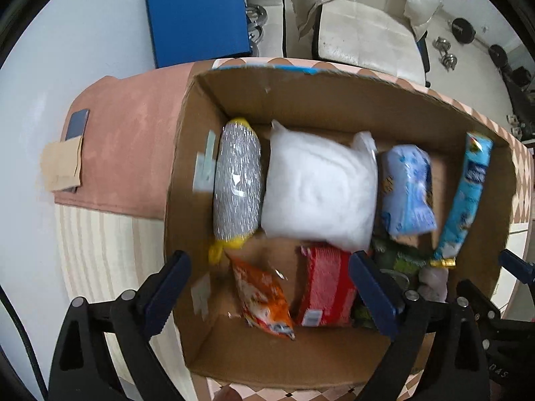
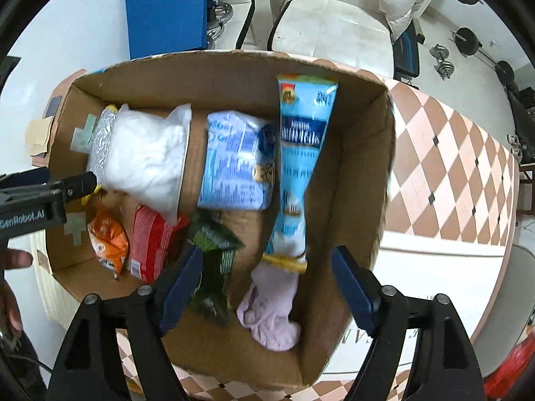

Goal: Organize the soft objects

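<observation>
Packets fill the box (image 1: 187, 153) in two loose rows. Far row, from the left: a silver roll (image 1: 237, 180) with yellow ends, a white pillow bag (image 1: 317, 187) touching it, a pale blue pack (image 1: 406, 190), and a long blue sachet (image 2: 301, 163) leaning toward the right wall. Near row: an orange packet (image 1: 264, 297), a red packet (image 1: 326, 289) partly under the pillow bag, a green packet (image 2: 214, 257), and a lilac cloth (image 2: 267, 310) touching the sachet's lower end. All look thin-skinned and yielding; the pillow bag appears puffed and slippery.

Left gripper (image 1: 267, 294) hovers over the orange and red packets, fingers spread wide, holding nothing. Right gripper (image 2: 267, 287) hovers over the cloth and green packet, likewise spread and empty.

Risks, as judged: a pinch on crowded packets may catch two at once; film may slide from the pads; a descending finger could strike the box wall or the other gripper, since both work close together. Motion blur obscures fine print.

Box rests on a checked table (image 2: 444, 167); a pink mat (image 1: 133, 140) lies beside it.
</observation>
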